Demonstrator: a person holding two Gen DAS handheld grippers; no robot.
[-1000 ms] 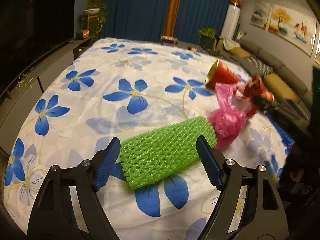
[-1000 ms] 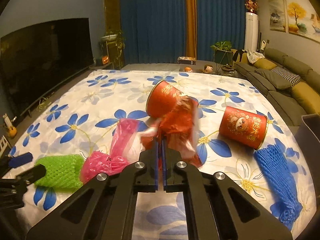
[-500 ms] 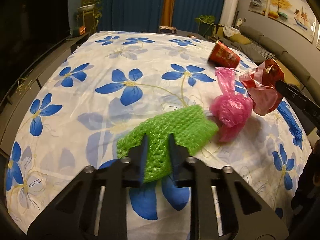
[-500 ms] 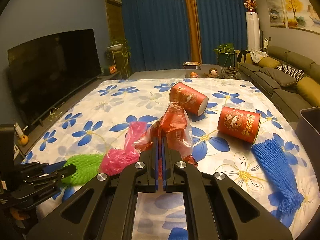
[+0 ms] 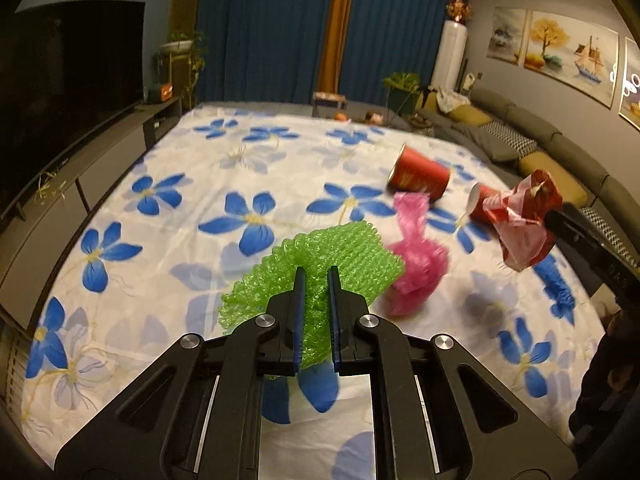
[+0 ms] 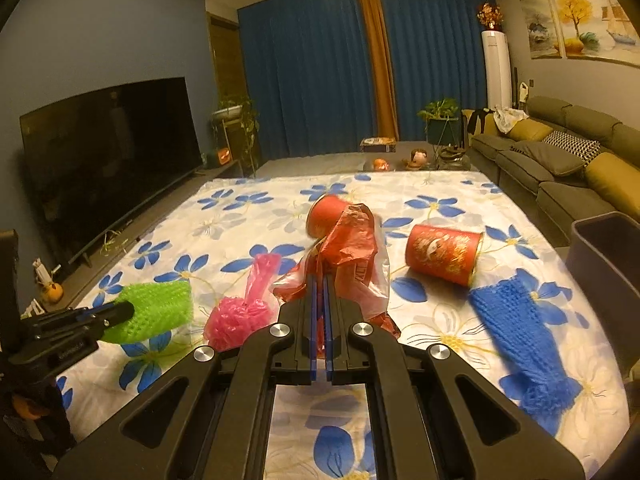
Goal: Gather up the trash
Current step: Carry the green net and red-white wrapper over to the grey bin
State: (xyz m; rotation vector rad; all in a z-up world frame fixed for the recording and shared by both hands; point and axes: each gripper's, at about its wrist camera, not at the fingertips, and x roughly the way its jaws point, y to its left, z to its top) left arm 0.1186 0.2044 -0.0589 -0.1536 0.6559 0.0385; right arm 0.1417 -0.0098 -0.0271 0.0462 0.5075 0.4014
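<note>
Trash scattered over a flowered sheet [image 6: 248, 236]. Going left to right in the right wrist view:

Green net [image 6: 154, 308], squeezed between the closing jaws of the left gripper [image 5: 316, 276], bunched up around the fingers and apparently lifted clear of the sheet. Firm pinch through the middle, ends flaring out both sides.

Pink bag [image 6: 240, 316], knotted, lying loose on the sheet just beside the green net. Untouched.

Red wrapper [image 6: 352, 252], clamped in the right gripper [image 6: 320, 280], jaws pressed together on its lower edge, bulk hanging crumpled above and in front of the fingertips. Off the sheet too, judging by the left wrist view [image 5: 524, 220].

Far cup [image 6: 326, 214], on its side behind the wrapper. Near cup [image 6: 444, 254], also on its side, mouth facing right. Blue net [image 6: 524, 340], stretched flat near the right edge. Grey bin [image 6: 608, 264], standing off the sheet's right edge, only part of its rim in view.

Step in hand, by the look of it: pick-up done on both sides, carry to the bin about to begin. Next move likely calls for swinging both loads rightward over the cups and blue net without snagging, holding the squeeze on the springy net, then letting go above the bin's opening. Left to gather afterward: pink bag, two cups, blue net.
</note>
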